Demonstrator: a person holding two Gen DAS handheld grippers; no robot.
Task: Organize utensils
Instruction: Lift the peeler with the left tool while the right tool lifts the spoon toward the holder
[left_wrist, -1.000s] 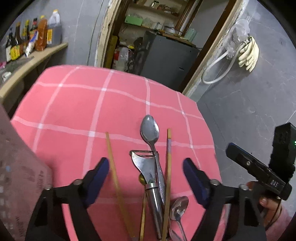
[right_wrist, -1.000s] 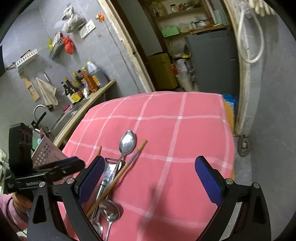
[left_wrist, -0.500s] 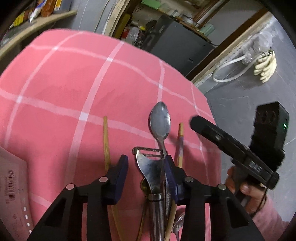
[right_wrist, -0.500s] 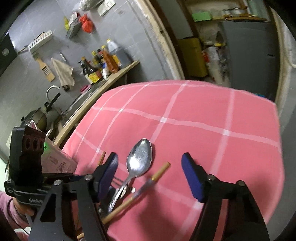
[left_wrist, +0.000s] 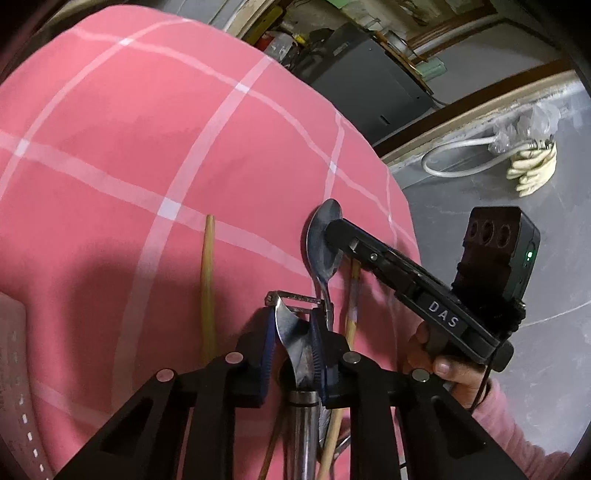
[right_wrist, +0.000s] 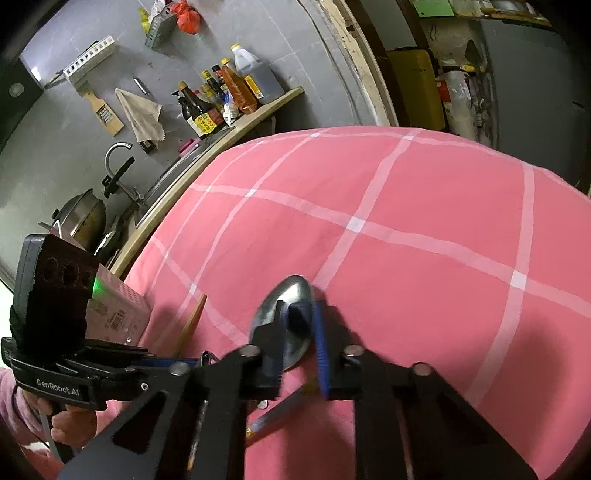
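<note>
1. Both tools are pointing steeply down at the same little pile. The left tool is pinching the metal head of a peeler, blue pads pressing on both sides; its jaws have just been closing.
2. The right tool is reaching in from the right of the left one. Its jaws have also just been closing, and they're now nearly together around the bowl of a big spoon. Looks like a grip, pads right against it.
3. A hand in a pink sleeve is holding the right tool's handle.
4. Count, as far as I can see: one peeler, one big spoon, and one chopstick lying just left of the left tool, with another on its right, under the right tool. There's more stuff under the left tool but it's too hidden to count.
5. Everything's sitting on a worktop under a pink cloth with white check lines. Grey walls, with sauce bottles on a ledge beyond the right tool.
</note>
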